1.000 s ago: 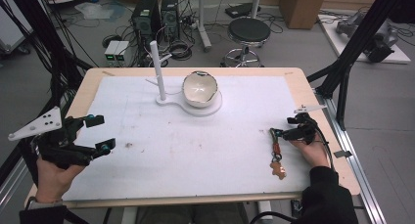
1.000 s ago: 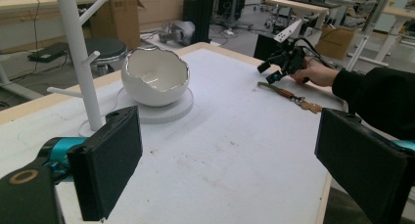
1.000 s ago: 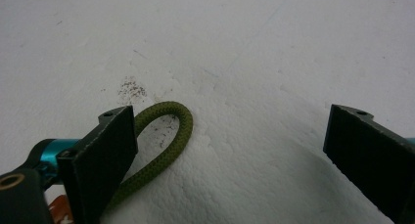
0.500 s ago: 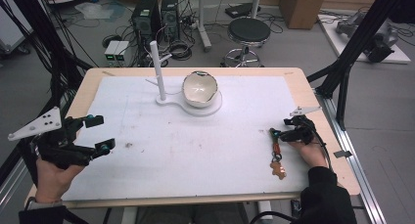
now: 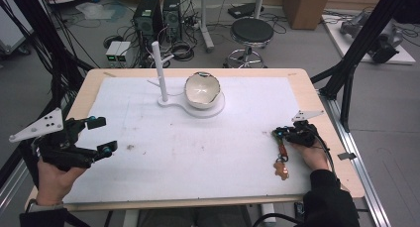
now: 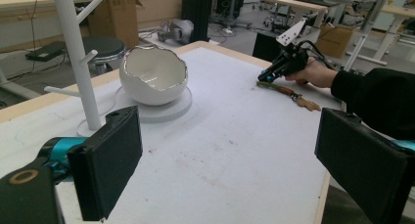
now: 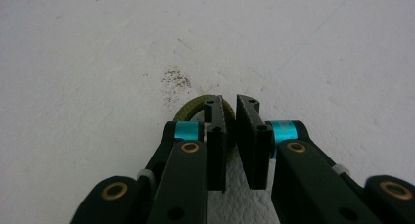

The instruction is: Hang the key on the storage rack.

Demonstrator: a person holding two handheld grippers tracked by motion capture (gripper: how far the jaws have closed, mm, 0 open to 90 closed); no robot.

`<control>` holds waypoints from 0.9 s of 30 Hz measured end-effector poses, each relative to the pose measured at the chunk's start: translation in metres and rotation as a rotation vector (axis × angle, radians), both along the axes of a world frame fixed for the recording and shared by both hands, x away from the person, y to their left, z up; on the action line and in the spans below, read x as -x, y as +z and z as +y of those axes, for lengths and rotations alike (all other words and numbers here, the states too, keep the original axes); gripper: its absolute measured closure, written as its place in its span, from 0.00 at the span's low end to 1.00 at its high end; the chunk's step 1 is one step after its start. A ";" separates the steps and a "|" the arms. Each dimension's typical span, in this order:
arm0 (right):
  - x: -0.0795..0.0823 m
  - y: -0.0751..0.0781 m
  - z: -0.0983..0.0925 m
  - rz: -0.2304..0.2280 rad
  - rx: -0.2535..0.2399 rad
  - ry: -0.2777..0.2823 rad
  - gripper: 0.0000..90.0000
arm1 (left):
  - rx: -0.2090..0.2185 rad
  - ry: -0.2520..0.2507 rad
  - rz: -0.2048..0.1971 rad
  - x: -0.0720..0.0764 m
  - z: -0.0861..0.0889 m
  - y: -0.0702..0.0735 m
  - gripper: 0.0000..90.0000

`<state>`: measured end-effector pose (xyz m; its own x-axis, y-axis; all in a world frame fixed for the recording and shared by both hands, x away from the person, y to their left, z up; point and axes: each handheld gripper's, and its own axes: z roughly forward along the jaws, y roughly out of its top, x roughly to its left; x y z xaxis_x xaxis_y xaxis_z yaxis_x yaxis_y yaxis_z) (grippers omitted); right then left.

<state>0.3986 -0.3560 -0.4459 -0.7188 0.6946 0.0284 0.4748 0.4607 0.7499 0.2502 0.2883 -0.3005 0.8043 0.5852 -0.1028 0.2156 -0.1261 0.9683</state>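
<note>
A keychain (image 5: 282, 160) lies near the right edge of the white mat, with a reddish strap and a brown charm (image 5: 283, 172) at its near end. In the right gripper view its olive-green loop (image 7: 192, 108) runs in between the jaws. My right gripper (image 5: 278, 133) is low on the mat and shut on that loop (image 7: 231, 104). My left gripper (image 5: 103, 134) hovers over the mat's left side, open with nothing between its jaws (image 6: 230, 136). The left gripper view looks across at the right gripper (image 6: 262, 78) and the keychain (image 6: 293, 93).
A white peg stand (image 5: 159, 71) and an egg-shaped white bowl (image 5: 202, 89) share a white base (image 5: 207, 111) at the back centre of the mat (image 5: 198, 147). The wooden table edge (image 5: 341, 152) runs just right of the right hand. Small dirt specks (image 5: 131, 147) mark the mat.
My right gripper has shifted slightly left and nearer, down onto the keychain's far end. The left gripper has stayed put.
</note>
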 end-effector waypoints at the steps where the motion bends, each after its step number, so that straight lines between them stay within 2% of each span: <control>1: 0.000 0.000 0.000 0.000 0.003 -0.001 0.93 | -0.002 -0.001 0.000 0.000 0.000 0.000 0.12; 6: 0.000 0.002 0.000 0.005 -0.003 -0.015 0.93 | -0.002 -0.001 0.002 -0.001 -0.001 -0.001 0.12; 10: 0.004 0.011 -0.004 -0.025 -0.061 -0.022 0.94 | 0.000 0.000 0.004 -0.001 -0.002 0.000 0.12; 15: 0.014 0.035 -0.009 -0.103 -0.160 -0.030 0.94 | 0.000 -0.003 0.000 -0.002 -0.002 0.002 0.12; 16: 0.018 0.045 -0.011 -0.126 -0.202 -0.039 0.94 | 0.004 -0.006 0.000 -0.002 -0.002 0.002 0.12; 17: 0.018 0.045 -0.011 -0.126 -0.202 -0.039 0.94 | 0.003 -0.008 -0.001 -0.002 -0.003 0.002 0.12; 20: 0.025 0.060 -0.013 -0.161 -0.237 -0.050 0.94 | 0.008 -0.009 0.000 -0.003 -0.003 0.003 0.12; 27: 0.043 0.109 -0.018 -0.275 -0.278 -0.052 0.94 | 0.008 -0.018 -0.007 -0.004 -0.006 0.006 0.12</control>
